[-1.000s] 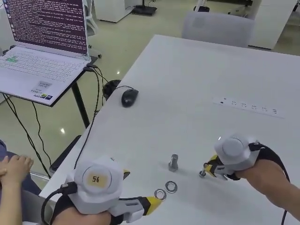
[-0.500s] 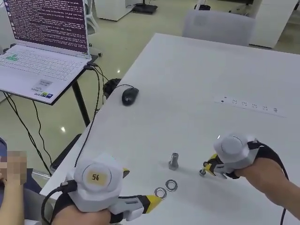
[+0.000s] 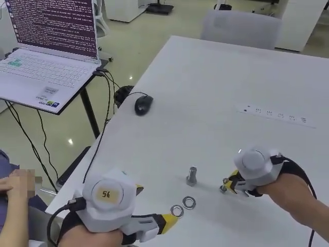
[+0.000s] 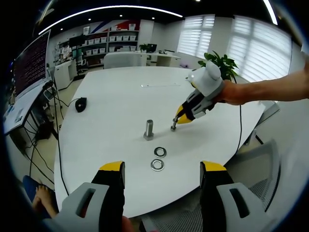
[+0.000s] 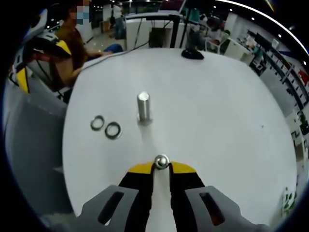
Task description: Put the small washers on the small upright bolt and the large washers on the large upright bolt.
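Currently, low at the centre of the right gripper view, my right gripper [image 5: 161, 166] is clenched on the small bolt [image 5: 161, 161]. Its shank is hidden between the yellow tips, and I cannot tell whether a washer sits on it. At the bottom of the left gripper view my left gripper [image 4: 162, 166] stands spread and released, with two washers [image 4: 160, 152] flat just above it and the large bolt [image 4: 148, 130] upright mid-frame.

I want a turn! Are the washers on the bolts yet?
Not yet. The large bolt is bare, and two washers lie beside it. The right tool is shut on the small bolt; any washer there is too small to tell. The left tool is open.
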